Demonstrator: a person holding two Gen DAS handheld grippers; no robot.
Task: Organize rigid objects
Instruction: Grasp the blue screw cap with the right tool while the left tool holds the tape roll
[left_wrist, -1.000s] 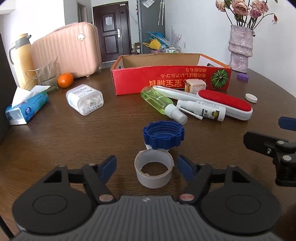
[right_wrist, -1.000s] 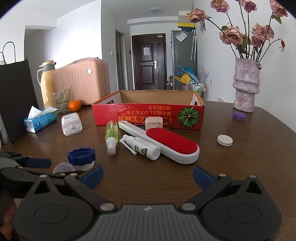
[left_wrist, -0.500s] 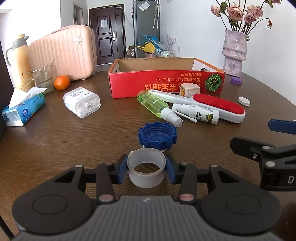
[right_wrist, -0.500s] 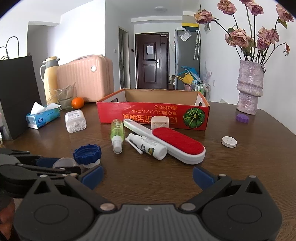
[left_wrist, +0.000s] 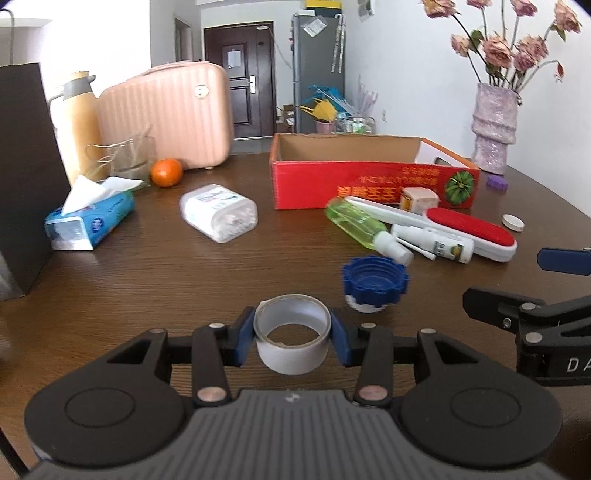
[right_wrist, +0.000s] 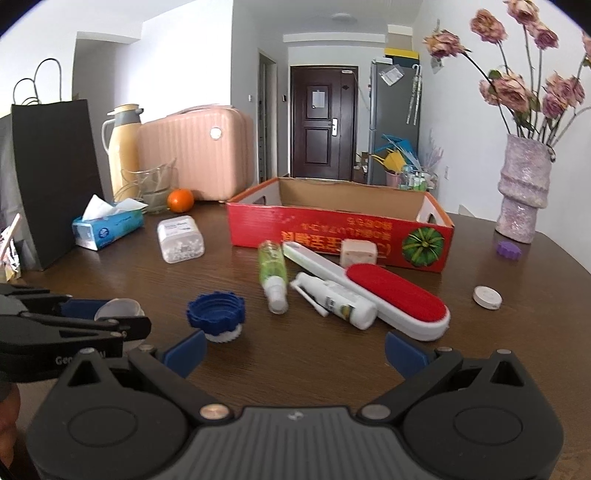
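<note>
The brown wood-grain tabletop (left_wrist: 155, 273) carries everything. The largest thing on it is a pink ribbed case (left_wrist: 166, 118) at the back left, with a black paper bag (right_wrist: 55, 173) and a yellow thermos jug (right_wrist: 120, 151) beside it. A red cardboard box (right_wrist: 332, 229), open at the top and printed with a green pumpkin, lies across the middle. To the far right stands a mauve vase (right_wrist: 522, 192) of dried roses.

In front of the box lies a white lint brush (right_wrist: 388, 295) with a red pad, touching a white spray bottle (right_wrist: 340, 301) and just beside a green spray bottle (right_wrist: 273, 269). A blue tissue pack (left_wrist: 90, 221) and a clear box of cotton swabs (left_wrist: 219, 214) lie to the left, an orange (left_wrist: 166, 171) behind them.

The left hand-held gripper (left_wrist: 293, 339) is clamped on a tape roll (left_wrist: 291, 338): a white, nearly used-up ring, its hole facing up, a torn edge at the rim, pinched from both sides by the blue pads near the front edge of the tabletop. Just beyond it to the right sits a blue notched cap (left_wrist: 375, 278) on a white base.

The right hand-held gripper (right_wrist: 293, 350) hangs wide apart with nothing between its pads.

A small white disc (right_wrist: 487, 297) and a purple piece (right_wrist: 509, 250) lie well apart to the right.
</note>
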